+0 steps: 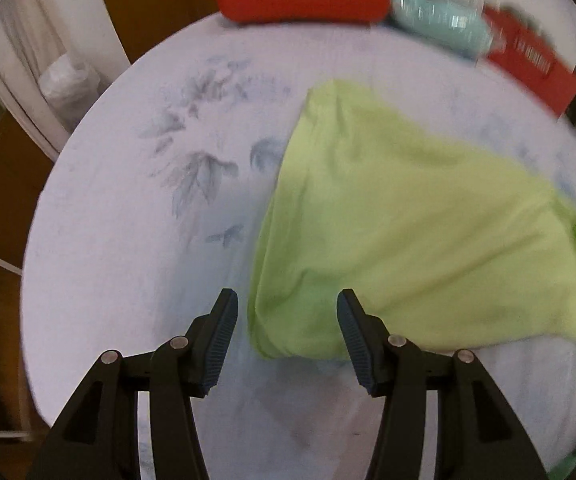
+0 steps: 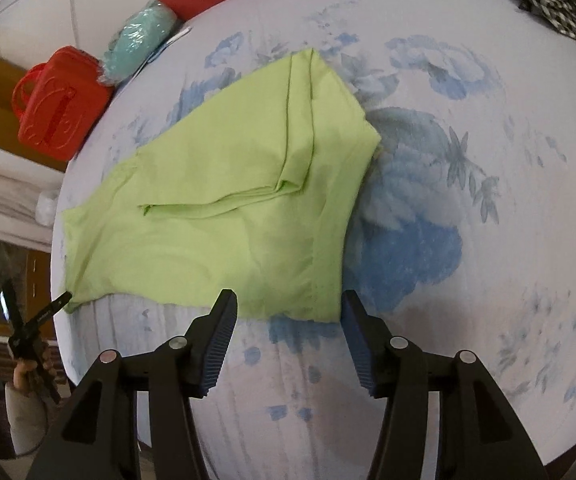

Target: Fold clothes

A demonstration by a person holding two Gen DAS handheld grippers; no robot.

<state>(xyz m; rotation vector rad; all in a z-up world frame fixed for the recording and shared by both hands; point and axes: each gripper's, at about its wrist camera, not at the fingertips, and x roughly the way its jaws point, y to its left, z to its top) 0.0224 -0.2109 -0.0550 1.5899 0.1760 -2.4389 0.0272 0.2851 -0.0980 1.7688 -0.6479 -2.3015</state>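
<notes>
— What's sitting in that red plastic carry case (image 2: 58,106)?
— Can't tell, lid's down. The lime-green folded garment (image 2: 224,208) is lying on the floral bedsheet (image 2: 468,240).
— The tongs?
— Left gripper (image 1: 287,312) and right gripper (image 2: 288,312) are hovering at its near edge, jaws apart, holding nothing.

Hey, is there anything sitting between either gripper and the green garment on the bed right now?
Nothing visible does. The left gripper is open right at the near corner of the green garment, and the right gripper is open at its near hem. The red bag and teal package sit at the far edge, beyond the garment.
</notes>
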